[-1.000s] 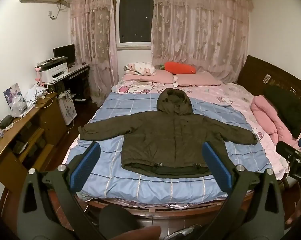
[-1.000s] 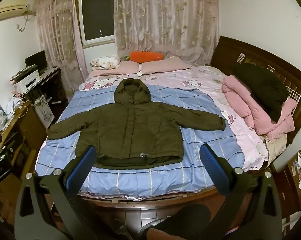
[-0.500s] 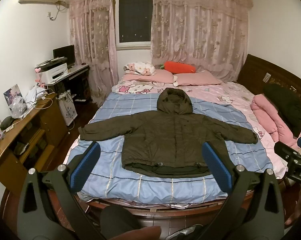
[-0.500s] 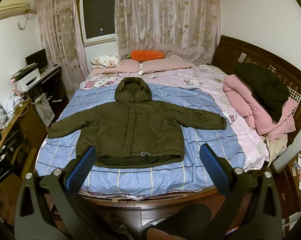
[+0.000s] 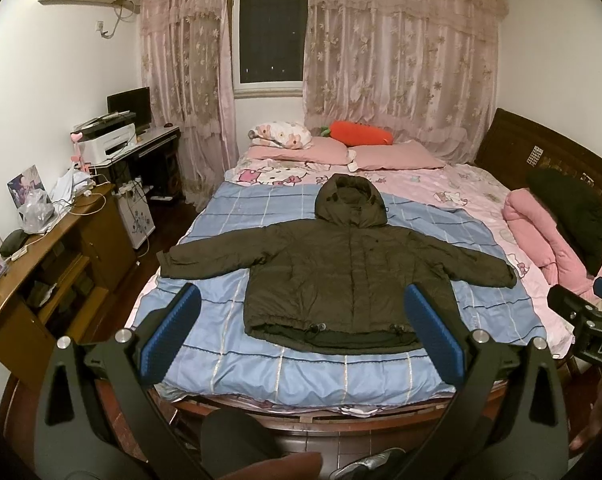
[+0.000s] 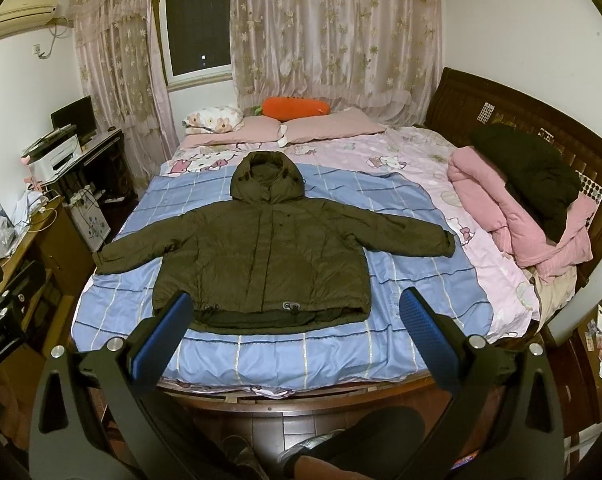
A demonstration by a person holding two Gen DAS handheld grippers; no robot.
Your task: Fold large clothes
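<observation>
A dark olive hooded jacket (image 5: 341, 264) lies flat and face up on the blue checked sheet (image 5: 301, 372), sleeves spread out to both sides, hood toward the pillows. It also shows in the right wrist view (image 6: 269, 256). My left gripper (image 5: 301, 320) is open and empty, held back from the foot of the bed, short of the jacket's hem. My right gripper (image 6: 295, 322) is open and empty too, at the same distance. The right gripper's body shows at the right edge of the left wrist view (image 5: 589, 320).
A pink folded quilt (image 6: 513, 216) with a black garment (image 6: 533, 176) on it lies at the bed's right side by the wooden headboard (image 6: 481, 116). Pillows (image 5: 341, 152) lie at the far end. A wooden desk (image 5: 41, 256) stands left of the bed. My legs are below.
Both grippers have drifted slightly, so the view has shifted a little. The jacket has not moved.
</observation>
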